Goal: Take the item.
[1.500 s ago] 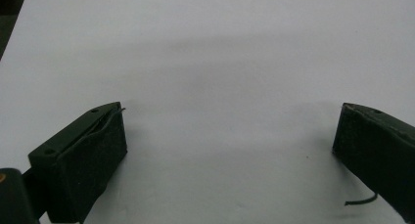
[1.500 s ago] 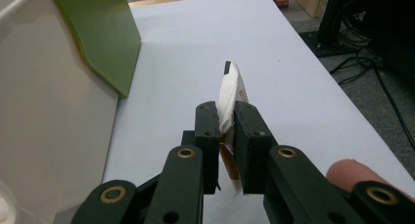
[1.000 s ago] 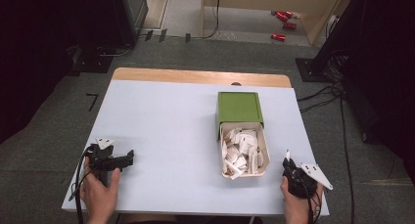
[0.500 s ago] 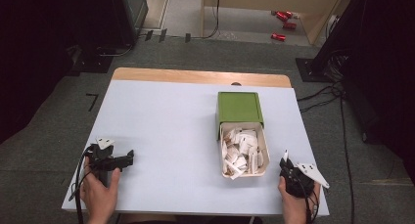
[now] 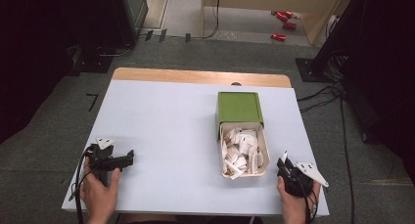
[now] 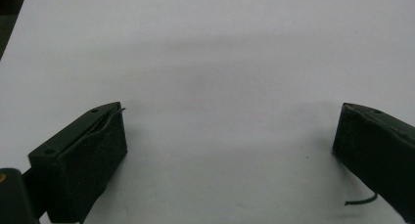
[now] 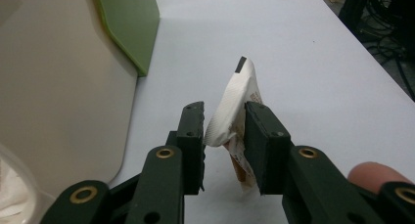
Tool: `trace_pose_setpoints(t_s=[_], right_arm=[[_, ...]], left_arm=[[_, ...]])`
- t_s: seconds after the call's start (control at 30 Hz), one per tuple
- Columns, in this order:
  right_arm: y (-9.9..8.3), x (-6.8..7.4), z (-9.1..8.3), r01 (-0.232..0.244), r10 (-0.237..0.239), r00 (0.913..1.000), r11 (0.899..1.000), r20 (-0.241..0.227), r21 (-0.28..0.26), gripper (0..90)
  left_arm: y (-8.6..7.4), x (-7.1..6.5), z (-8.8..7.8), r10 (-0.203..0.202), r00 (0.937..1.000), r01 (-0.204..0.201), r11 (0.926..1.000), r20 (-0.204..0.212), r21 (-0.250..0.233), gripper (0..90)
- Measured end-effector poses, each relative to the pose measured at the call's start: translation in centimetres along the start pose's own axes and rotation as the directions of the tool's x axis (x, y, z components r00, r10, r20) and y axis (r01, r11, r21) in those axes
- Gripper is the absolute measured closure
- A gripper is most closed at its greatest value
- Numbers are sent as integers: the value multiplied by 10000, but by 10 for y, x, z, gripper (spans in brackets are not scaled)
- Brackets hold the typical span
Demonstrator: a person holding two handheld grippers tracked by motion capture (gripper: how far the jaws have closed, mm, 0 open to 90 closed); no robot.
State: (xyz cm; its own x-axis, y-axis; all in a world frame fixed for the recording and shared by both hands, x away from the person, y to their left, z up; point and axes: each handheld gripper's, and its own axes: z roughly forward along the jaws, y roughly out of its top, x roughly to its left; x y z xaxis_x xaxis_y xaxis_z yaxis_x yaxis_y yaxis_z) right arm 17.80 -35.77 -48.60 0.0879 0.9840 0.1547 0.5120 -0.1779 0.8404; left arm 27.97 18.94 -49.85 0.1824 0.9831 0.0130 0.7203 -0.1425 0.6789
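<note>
Packet (image 7: 235, 106), white crinkled paper, stands between right gripper (image 7: 225, 131) jaws, which have just been opening, near table's (image 5: 166, 126) right front edge beside cream bin (image 5: 266, 155). Left gripper (image 6: 230, 136) spread wide over bare table.

You face a pale table (image 5: 161, 136) with a wooden far edge, grey carpet (image 5: 49, 131) around, red cans (image 5: 283, 24) on the far floor.

Pale table (image 5: 171, 131) with drawer box (image 5: 241, 131)
</note>
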Motion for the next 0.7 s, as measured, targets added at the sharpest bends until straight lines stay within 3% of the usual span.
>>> trace_pose_setpoints(t_s=[0.7], right_arm=[[3, 2, -2, -122, 120, 9996, 9999, -237, -118, 634]], left_arm=[[0, 0, 0, 2, 10000, -2, 10000, -1, 3, 0]])
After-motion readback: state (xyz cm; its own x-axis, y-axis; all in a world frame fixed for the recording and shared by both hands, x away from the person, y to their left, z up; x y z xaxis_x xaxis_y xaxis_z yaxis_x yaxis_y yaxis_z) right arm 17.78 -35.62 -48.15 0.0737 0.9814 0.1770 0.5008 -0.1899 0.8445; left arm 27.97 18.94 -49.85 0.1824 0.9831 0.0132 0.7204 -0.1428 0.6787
